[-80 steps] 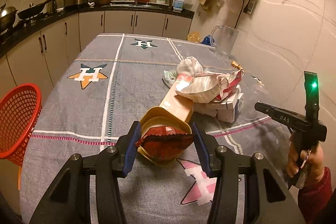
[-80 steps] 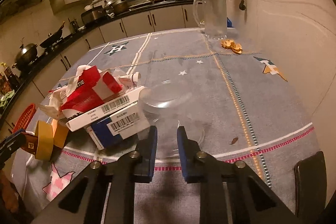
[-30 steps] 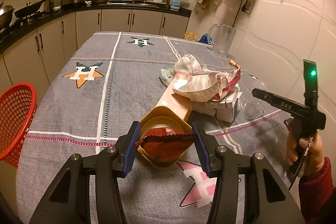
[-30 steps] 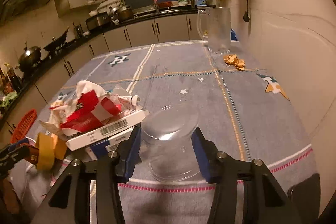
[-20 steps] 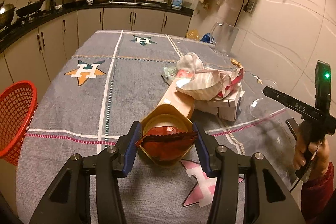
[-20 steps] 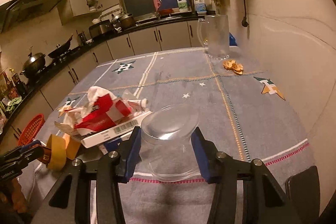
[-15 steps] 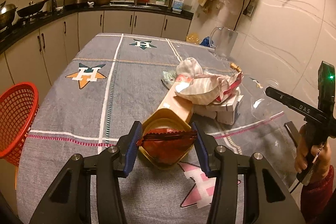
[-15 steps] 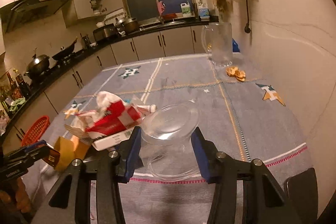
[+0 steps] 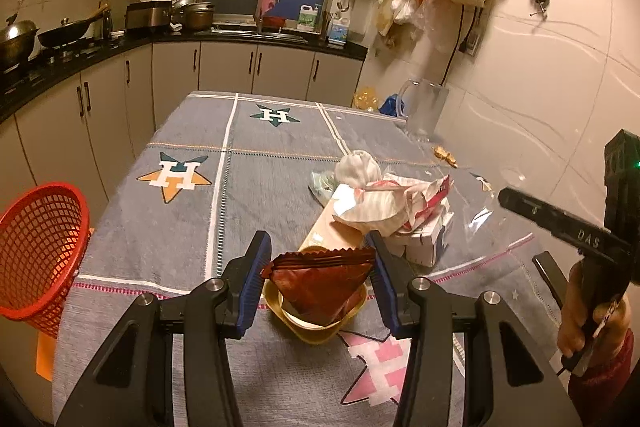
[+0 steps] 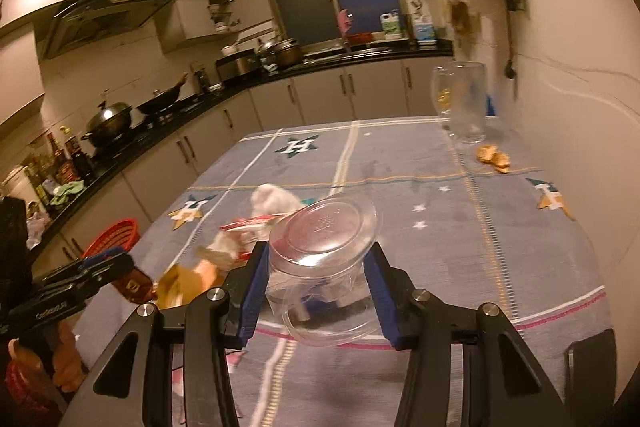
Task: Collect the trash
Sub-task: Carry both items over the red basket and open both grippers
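Observation:
My left gripper [image 9: 318, 267] is shut on a dark red snack wrapper [image 9: 320, 279], held just above the near table edge. A yellow paper bowl [image 9: 316, 323] sits under the wrapper; I cannot tell whether it hangs from it. My right gripper [image 10: 316, 261] is shut on a clear plastic cup [image 10: 324, 239], tilted and lifted off the cloth. The left wrist view shows the right gripper [image 9: 560, 223] at the right in a hand [image 9: 592, 311]. The right wrist view shows the left gripper [image 10: 104, 267] low on the left. A trash pile [image 9: 392, 203] of crumpled paper, red-and-white wrappers and boxes lies mid-table.
A red mesh basket [image 9: 40, 247] stands off the table's left side, also seen as the basket [image 10: 116, 233]. A glass pitcher [image 10: 464, 103] and orange peel [image 10: 494, 157] sit at the far right by the wall. A dark flat object [image 10: 588, 367] lies at the near right edge.
The right gripper, nearly closed and empty at first, took hold of the clear cup, lifted it and swung left. The left gripper rose slightly with the red wrapper.

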The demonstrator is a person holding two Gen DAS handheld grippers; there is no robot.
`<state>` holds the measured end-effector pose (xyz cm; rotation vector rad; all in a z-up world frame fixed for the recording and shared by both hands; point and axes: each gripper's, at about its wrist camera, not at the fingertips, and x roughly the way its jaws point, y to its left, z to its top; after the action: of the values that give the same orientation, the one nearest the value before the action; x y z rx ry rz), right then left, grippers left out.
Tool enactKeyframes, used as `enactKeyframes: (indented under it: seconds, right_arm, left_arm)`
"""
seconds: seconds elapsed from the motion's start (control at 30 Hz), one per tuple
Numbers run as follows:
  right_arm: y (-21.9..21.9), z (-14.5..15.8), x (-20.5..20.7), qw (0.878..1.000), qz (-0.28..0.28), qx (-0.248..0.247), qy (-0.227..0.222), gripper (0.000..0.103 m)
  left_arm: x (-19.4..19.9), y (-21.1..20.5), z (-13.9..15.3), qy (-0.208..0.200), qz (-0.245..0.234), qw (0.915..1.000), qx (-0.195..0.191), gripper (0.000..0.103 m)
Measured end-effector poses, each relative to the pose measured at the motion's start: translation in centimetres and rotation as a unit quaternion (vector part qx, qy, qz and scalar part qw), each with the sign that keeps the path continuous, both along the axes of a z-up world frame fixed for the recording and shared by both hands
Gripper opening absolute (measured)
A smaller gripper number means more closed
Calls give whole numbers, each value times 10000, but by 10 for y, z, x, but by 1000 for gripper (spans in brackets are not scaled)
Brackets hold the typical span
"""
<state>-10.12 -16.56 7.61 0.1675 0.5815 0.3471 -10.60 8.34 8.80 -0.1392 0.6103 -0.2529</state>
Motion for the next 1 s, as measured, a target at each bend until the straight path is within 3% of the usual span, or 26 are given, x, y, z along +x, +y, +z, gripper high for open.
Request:
enactKeyframes:
  seconds: [0.47, 0.77, 1.0]
  right_arm:
    - [99, 14, 18, 9890, 1423, 264, 298, 52]
    - [198, 28, 44, 9723, 2252, 345, 533, 52]
    - [291, 21, 72, 9543, 2817, 420, 911, 52]
  left_arm:
    - [-10, 51, 24, -295, 530, 9982, -45, 47]
    - [-18, 135, 33, -392, 1361, 9899, -27, 47]
    - [-13, 202, 21, -230, 1983, 9798, 69, 47]
